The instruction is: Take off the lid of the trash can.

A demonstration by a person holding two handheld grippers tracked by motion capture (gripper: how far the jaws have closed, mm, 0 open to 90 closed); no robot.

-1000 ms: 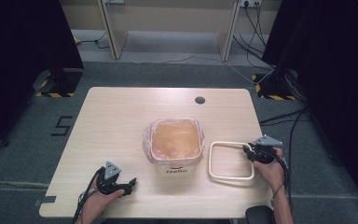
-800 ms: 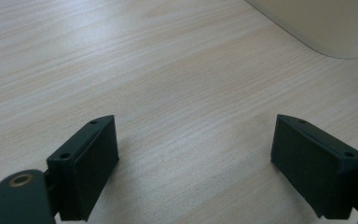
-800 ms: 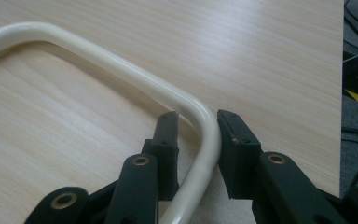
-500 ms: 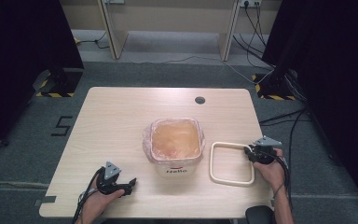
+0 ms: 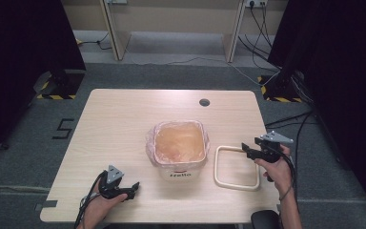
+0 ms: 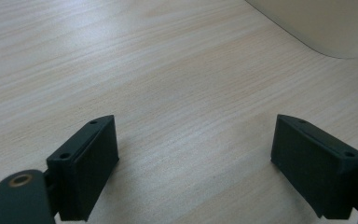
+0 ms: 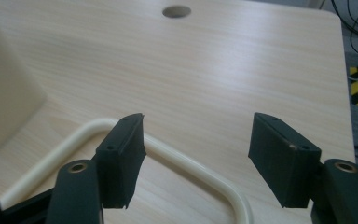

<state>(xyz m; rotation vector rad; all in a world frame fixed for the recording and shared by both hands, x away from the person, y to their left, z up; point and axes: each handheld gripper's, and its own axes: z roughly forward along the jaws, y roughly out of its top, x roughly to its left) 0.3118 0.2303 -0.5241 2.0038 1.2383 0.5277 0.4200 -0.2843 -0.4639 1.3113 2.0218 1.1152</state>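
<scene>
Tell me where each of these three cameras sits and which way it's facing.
High view: above the person's side, looking forward and down on the table, bin, cream ring; both hands show.
Left gripper view: rides the left tongs, aimed along bare wood; open jaws show.
Right gripper view: rides the right tongs, just opened above the ring.
Shared: the ring, in the high and right views.

A pale wood-grain table with a round cable hole bears a cream square bin lined with translucent plastic at frame centre and a cream rounded-square plastic ring right of it.
</scene>
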